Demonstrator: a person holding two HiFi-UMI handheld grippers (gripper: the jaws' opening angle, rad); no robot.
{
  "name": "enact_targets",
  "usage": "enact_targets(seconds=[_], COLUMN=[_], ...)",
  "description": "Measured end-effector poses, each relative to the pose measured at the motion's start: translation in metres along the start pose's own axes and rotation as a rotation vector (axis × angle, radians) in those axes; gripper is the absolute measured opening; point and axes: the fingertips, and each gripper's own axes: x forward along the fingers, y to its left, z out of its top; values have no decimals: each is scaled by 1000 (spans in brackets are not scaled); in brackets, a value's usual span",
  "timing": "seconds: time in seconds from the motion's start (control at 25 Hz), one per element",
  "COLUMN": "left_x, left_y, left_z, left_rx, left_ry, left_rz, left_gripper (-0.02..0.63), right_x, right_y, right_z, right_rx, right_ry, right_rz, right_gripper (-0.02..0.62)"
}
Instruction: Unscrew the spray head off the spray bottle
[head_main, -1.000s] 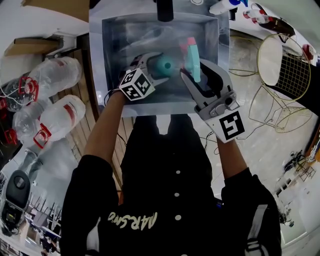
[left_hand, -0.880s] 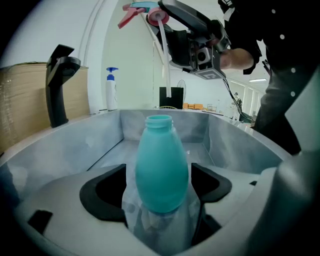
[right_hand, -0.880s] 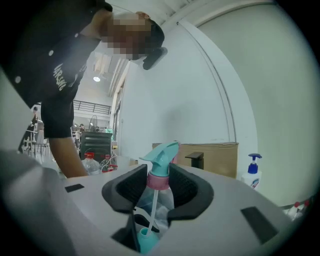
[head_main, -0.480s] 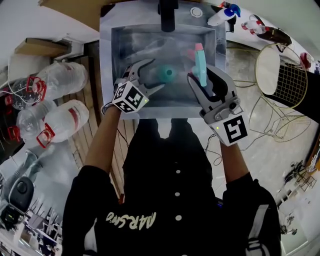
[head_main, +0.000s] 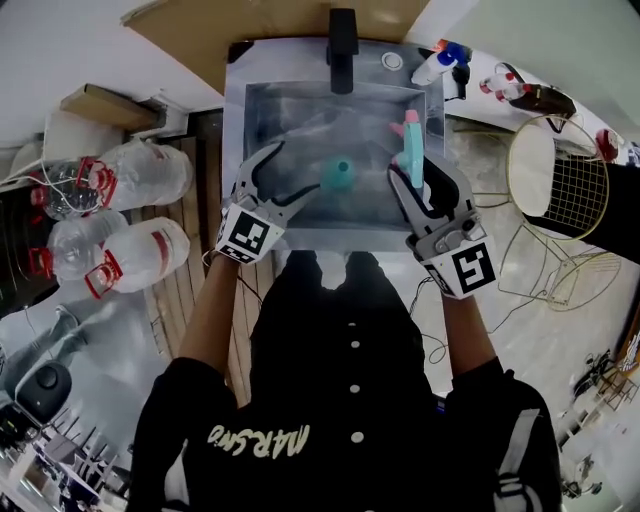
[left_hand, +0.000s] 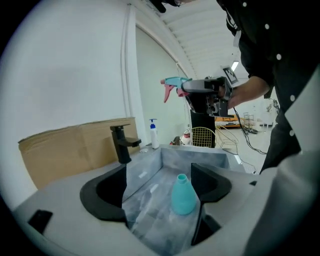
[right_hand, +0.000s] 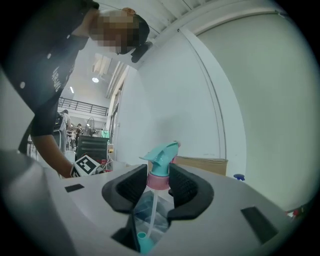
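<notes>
- Your right claw (head_main: 412, 165) grips the spray head (head_main: 411, 150): in the right gripper view, the two black pads press on either side of its pink collar (right_hand: 158, 181), with the teal nozzle (right_hand: 162, 154) sticking up above them.
- A thin clear tube (right_hand: 148, 212) hangs straight down from that collar.
- The spray head is off the bottle (head_main: 336, 177). You hold it up in the air over the right side of the sink (head_main: 235, 100), to the right of the bottle and apart from it.
- The teal bottle stands upright on the sink floor, near the middle, with its neck open.
- Your left claw (head_main: 290, 170) is open and holds nothing. In the left gripper view, its jaws stand wide apart and the bottle (left_hand: 183, 195) shows in the gap, down in the basin and clear of both pads.
- The left claw hangs over the front left part of the sink, well apart from the right claw.
- A black tap (head_main: 343, 35) stands at the middle of the sink's back edge.
- A white pump bottle (left_hand: 154, 135) stands at the back right corner of the sink.
- Big clear water jugs (head_main: 140, 170) lie on the floor to the left of the sink.
- A gold wire chair (head_main: 560, 150) stands to its right.
</notes>
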Motion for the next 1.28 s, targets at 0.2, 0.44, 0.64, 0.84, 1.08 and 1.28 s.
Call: enact_targets(seconds=[0.2,0.44,0.64,0.84,1.08,1.28], left_x=[-29,-69,-89,-101,-120,-126], left_y=[7,26,26,16,14,15], left_z=[36,94,131,143,151,161], left_rx=[5,-98,-106,-82,-74,-93], left_ry=[-25,-122,-188,-196,-211,-221], left_rz=[79,213,267,296,385,404], left_gripper=[394,394,393,381,33,25], right_x=[-18,-33,-44,-57,-71,-71], right_y=[-1,-3,-7,-13,-14,-13], right_z=[11,35,48,60,64,66], right_rx=[-36,-45,-55,-51,-44,-48], right_ry=[5,-10,-17,-28,-25,-19], right_rz=[1,-27,-47,-71,-93,-98], right_gripper=[152,152,152,152,151,152])
